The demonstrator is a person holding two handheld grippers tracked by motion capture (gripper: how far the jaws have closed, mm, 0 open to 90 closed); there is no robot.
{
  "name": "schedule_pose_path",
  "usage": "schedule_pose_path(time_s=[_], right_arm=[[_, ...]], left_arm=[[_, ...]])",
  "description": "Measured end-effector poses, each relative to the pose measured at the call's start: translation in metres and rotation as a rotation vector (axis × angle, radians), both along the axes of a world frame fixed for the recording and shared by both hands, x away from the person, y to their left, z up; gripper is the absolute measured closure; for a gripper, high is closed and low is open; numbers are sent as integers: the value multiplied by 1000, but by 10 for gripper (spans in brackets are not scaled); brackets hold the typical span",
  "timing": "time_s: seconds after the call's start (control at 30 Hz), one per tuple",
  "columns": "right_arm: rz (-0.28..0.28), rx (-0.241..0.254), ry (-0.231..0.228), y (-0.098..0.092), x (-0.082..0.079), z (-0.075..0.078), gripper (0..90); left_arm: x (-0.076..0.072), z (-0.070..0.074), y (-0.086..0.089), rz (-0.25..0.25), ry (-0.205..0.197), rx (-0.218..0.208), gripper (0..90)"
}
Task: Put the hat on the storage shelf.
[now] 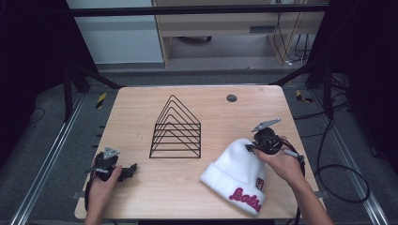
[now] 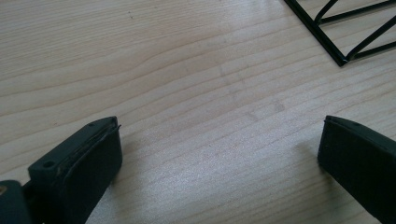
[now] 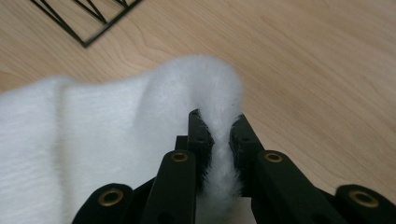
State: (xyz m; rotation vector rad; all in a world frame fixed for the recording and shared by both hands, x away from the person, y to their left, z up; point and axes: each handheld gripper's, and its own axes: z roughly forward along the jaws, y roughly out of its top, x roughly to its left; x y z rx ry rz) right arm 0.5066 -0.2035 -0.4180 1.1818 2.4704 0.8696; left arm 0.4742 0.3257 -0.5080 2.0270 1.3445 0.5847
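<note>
The white beanie (image 1: 237, 176) lies on the wooden table (image 1: 187, 187) to the right of the black wire rack (image 1: 176, 129) and nearer the person, its crown end toward the rack's right corner and its folded cuff, with pink lettering, toward the table's near edge. The right gripper (image 1: 251, 147) sits at the crown end, and in the right gripper view its jaws are pinched tight on a fold of the fuzzy white knit (image 3: 219, 116) (the fabric bulges up between and above the pads). The wire rack stands upright with nothing in its slots. The left gripper (image 1: 131, 168) rests on the table left of the rack and nearer the person, its jaws (image 2: 219, 154) spread wide over bare wood, with a corner of the rack just ahead of them.
</note>
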Motion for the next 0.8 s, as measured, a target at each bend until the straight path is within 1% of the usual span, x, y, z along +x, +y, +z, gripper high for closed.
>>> schedule_pose_path(time_s=[0.03, 0.07, 0.1, 0.13, 0.17, 0.2, 0.23, 0.27, 0.3, 0.33, 0.37, 0.4, 0.43, 0.47, 0.53, 0.57, 0.63, 0.67, 0.7, 0.73, 0.77, 0.8], right_arm=[[19, 3, -33, 3, -7, 10, 820], [32, 6, -51, 5, -10, 15, 820], [32, 6, -51, 5, -10, 15, 820], [38, 12, -59, 6, -13, 19, 821], [67, 18, -99, 10, -22, 31, 822], [67, 18, -99, 10, -22, 31, 822], [85, 29, -126, 14, -31, 42, 823], [99, 29, -144, 16, -35, 48, 823], [99, 29, -144, 16, -35, 48, 823], [110, 35, -159, 18, -39, 54, 823], [136, 38, -186, 22, -47, 64, 824], [149, 38, -197, 24, -51, 69, 824], [157, 40, -210, 26, -54, 74, 824], [166, 43, -223, 27, -57, 78, 825], [187, 55, -240, 30, -62, 87, 826], [194, 54, -252, 31, -64, 91, 826], [206, 53, -274, 33, -66, 98, 827], [208, 57, -283, 32, -65, 101, 828], [206, 61, -290, 32, -65, 104, 828], [206, 61, -290, 32, -65, 104, 828], [206, 78, -310, 29, -62, 112, 830], [206, 78, -310, 29, -62, 112, 830]], left_arm=[[0, 0, 0, 0, 0, 0, 0], [0, 0, 0, -4, -2, 0, 0], [0, 0, 0, -4, -2, 0, 0], [0, 0, 0, -12, -2, -1, 0], [-1, 1, 0, -16, -16, 3, 16], [-1, 1, 0, -16, -16, 3, 38], [-3, 4, 1, -17, -30, 5, 37], [-3, 4, 1, -17, -30, 5, 37], [-4, 7, 1, -15, -41, -7, 37], [-5, 12, 2, -14, -58, -27, 36], [-6, 17, 3, -14, -71, -38, 33], [-8, 29, 3, -16, -97, -50, 33], [-8, 29, 3, -16, -97, -50, 33], [-11, 41, 4, -24, -125, -63, 34], [-14, 53, 2, -43, -140, -74, 32], [-14, 57, 2, -50, -146, -73, 32], [-16, 71, 0, -65, -167, -67, 32], [-16, 75, -1, -70, -176, -70, 32], [-17, 82, -2, -83, -184, -69, 32], [-17, 82, -2, -83, -184, -69, 33], [-18, 93, -4, -96, -198, -69, 33], [-18, 93, -4, -96, -198, -69, 33]])
